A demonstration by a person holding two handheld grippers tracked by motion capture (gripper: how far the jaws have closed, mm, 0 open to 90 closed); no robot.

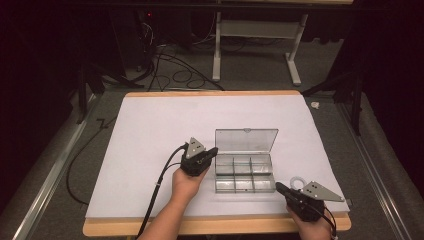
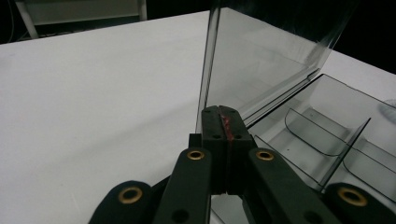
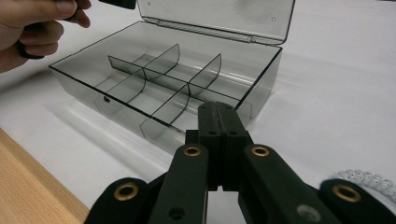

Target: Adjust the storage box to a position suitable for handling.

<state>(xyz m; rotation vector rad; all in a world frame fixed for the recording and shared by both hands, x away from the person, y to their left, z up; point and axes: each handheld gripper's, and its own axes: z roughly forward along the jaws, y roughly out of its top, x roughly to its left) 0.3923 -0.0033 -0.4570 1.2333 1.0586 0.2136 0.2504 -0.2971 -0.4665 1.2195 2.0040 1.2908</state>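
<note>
- With lid (image 1: 246, 139) raised and compartments bare: organiser box (image 1: 244, 174) stands open on counter (image 1: 150, 130).
- Left gripper (image 1: 212, 151), right gripper (image 1: 280, 187): jaws closed, holding nothing.
- Next, likely: lid closure or loading.

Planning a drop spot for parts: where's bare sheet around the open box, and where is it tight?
Free: the white sheet left of the left gripper, and the strip between the clear box's raised lid and the far table edge. Right of the box is a narrower bare band. Tight: the near edge, where the right gripper and a white coil crowd the box's near right corner.
</note>
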